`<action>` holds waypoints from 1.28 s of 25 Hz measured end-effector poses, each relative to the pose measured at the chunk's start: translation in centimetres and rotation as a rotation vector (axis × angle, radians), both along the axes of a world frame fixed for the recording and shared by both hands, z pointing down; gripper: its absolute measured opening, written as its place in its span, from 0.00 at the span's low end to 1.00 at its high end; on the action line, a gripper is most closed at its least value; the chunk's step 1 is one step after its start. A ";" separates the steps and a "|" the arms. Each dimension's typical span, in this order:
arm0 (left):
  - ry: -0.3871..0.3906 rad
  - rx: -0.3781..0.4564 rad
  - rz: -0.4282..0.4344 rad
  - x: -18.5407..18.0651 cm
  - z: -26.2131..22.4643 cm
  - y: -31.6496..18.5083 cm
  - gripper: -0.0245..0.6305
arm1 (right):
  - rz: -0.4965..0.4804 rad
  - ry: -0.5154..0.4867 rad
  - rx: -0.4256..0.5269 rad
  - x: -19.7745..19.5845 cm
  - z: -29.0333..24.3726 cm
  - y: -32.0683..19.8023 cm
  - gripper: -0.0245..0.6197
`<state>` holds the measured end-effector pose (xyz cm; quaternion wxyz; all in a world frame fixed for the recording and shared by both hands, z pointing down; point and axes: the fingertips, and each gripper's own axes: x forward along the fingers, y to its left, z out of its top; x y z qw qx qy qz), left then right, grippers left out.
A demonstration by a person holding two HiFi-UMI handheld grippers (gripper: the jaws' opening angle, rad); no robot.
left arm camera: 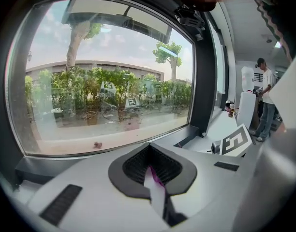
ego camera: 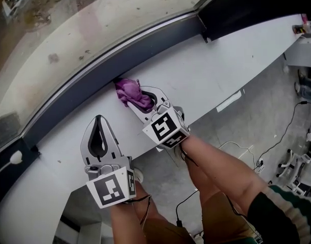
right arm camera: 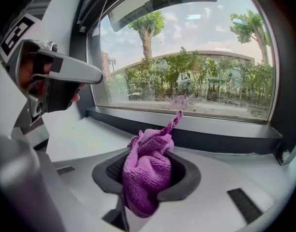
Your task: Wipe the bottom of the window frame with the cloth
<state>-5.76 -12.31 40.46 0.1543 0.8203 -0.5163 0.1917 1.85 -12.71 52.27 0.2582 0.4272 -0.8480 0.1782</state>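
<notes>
The right hand-held gripper (ego camera: pixel 145 101) was clamped on a bunched purple microfibre cloth (right arm camera: pixel 145 175). It held the cloth low over the white window sill (ego camera: pixel 221 70), and the cloth's twisted tip reached the lower edge of the dark window frame (ego camera: pixel 120 55). The left hand-held gripper (ego camera: pixel 98 122) lay just beside it over the sill, its jaws closed together on nothing and pointed toward the glass.

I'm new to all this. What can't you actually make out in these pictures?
Head view: whether the cloth touches the window frame; its own bunched folds hide the contact.
Right gripper view: the right gripper has its jaw tips buried in cloth.
Left gripper view: what the distant person is doing, too small.
</notes>
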 end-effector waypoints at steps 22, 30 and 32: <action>-0.006 -0.028 0.145 16.5 2.0 -1.4 0.05 | 0.125 0.037 0.004 17.4 0.3 -1.0 0.27; 0.003 -0.024 0.184 20.8 2.0 -1.8 0.04 | 0.176 0.079 0.011 22.3 0.3 -1.5 0.27; 0.003 -0.028 0.193 21.7 2.2 -1.7 0.04 | 0.199 0.091 0.012 23.7 0.4 -1.6 0.27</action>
